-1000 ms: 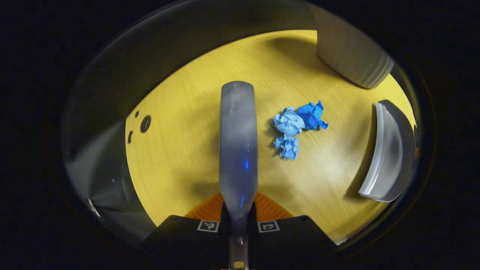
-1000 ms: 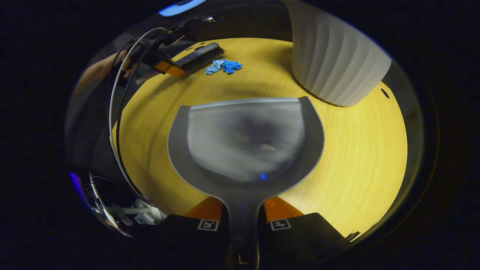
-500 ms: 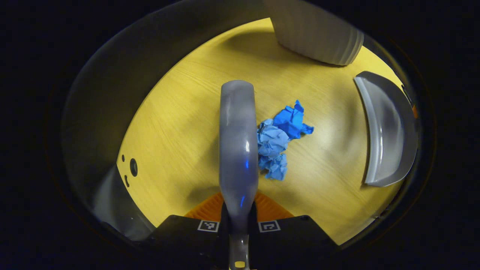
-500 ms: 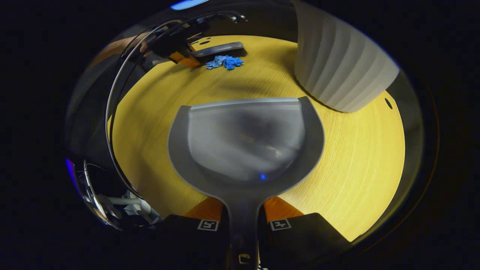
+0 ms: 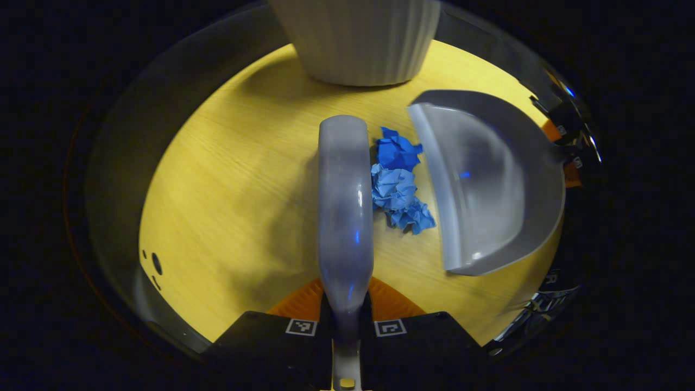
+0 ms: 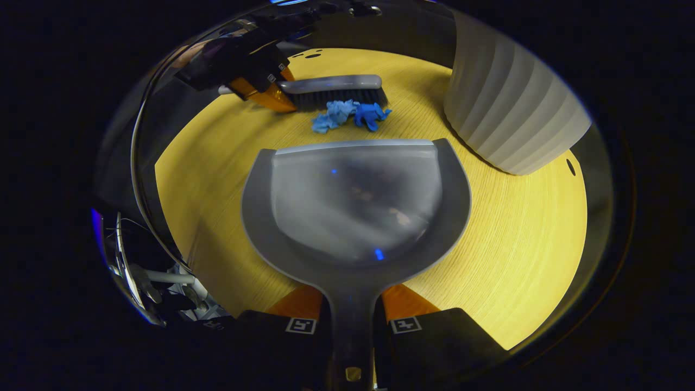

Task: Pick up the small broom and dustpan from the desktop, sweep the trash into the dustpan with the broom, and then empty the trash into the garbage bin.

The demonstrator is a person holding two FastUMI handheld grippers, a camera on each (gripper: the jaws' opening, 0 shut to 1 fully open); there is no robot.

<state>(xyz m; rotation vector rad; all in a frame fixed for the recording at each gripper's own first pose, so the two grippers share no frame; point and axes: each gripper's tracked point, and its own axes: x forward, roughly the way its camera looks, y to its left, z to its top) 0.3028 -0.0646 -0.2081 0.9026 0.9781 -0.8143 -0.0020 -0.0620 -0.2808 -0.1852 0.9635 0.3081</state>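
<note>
My left gripper [image 5: 346, 304] is shut on the handle of the small grey broom [image 5: 345, 206], whose back runs straight ahead over the yellow desktop [image 5: 233, 179]. Crumpled blue paper trash [image 5: 400, 184] lies just right of the broom head, between it and the lip of the grey dustpan [image 5: 488, 179]. In the right gripper view my right gripper [image 6: 352, 312] is shut on the dustpan [image 6: 355, 201] handle. The dustpan's front edge faces the blue trash [image 6: 350, 114], with the broom [image 6: 331, 89] bristles behind it and the left gripper [image 6: 255, 81] at the broom's left end.
A white ribbed garbage bin [image 5: 355, 38] stands on the desk beyond the broom tip; in the right gripper view the bin [image 6: 513, 108] is at the upper right. Small holes [image 5: 156, 263] mark the desk's near left corner. Cables and a stand [image 6: 157, 271] sit past the desk's left edge.
The broom swung round and pushed the blue trash toward the dustpan. The dustpan moved up close, so the trash now lies right at its lip. The bin now stands straight ahead of the broom.
</note>
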